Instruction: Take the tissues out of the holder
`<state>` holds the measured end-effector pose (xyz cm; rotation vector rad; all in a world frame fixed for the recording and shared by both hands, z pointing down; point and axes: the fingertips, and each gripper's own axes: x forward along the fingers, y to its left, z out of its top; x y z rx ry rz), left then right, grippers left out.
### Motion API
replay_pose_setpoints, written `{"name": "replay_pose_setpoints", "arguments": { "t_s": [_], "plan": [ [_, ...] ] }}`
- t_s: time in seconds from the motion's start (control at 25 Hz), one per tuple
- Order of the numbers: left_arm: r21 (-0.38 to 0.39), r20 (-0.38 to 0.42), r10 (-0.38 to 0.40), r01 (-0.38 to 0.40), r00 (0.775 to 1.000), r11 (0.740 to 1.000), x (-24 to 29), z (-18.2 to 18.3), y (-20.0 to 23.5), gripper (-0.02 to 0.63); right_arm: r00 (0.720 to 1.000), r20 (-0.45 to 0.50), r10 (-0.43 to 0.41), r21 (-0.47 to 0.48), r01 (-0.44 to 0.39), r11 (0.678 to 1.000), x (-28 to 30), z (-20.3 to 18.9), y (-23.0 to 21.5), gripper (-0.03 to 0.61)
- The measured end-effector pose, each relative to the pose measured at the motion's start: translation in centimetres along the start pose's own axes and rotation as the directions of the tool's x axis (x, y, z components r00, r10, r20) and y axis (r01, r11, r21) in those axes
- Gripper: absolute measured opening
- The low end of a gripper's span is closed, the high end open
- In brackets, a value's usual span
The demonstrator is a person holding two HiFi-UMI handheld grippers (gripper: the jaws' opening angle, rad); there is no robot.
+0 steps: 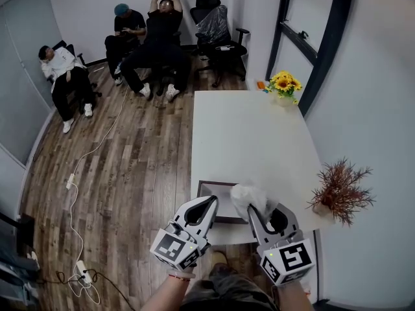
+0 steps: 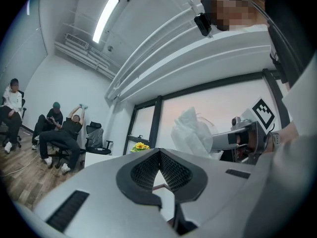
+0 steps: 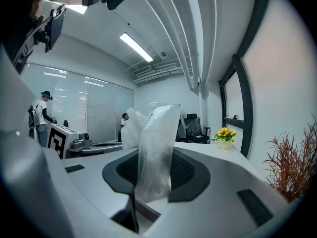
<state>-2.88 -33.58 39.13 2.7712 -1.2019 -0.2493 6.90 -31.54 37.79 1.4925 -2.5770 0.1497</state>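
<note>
A dark, tray-like tissue holder (image 1: pixel 206 186) lies on the white table (image 1: pixel 253 135) near its front edge. My right gripper (image 1: pixel 255 210) is shut on a crumpled white tissue (image 1: pixel 249 195), held just above the holder's right side. In the right gripper view the tissue (image 3: pixel 156 148) stands up between the pads, thin and translucent. My left gripper (image 1: pixel 212 201) hovers at the holder's left part, jaws shut with nothing between them. From the left gripper view, the tissue (image 2: pixel 193 133) shows to the right, pinched by the right gripper (image 2: pixel 218 140).
A vase of sunflowers (image 1: pixel 284 86) stands at the table's far right corner, and a dried reddish plant (image 1: pixel 338 191) at its right edge. Three people (image 1: pixel 149 37) sit on chairs at the back of the room. A cable with a power strip (image 1: pixel 70 181) runs over the wooden floor.
</note>
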Motion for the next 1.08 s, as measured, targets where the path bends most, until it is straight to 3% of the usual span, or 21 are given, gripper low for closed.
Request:
{"name": "replay_pose_setpoints", "arguments": {
  "t_s": [1.08],
  "plan": [
    [0.004, -0.006, 0.006, -0.006, 1.000, 1.000, -0.1, 0.5, -0.4, 0.008, 0.998, 0.040, -0.039, 0.020, 0.038, 0.999, -0.9, 0.9, -0.9, 0.123]
  ]
}}
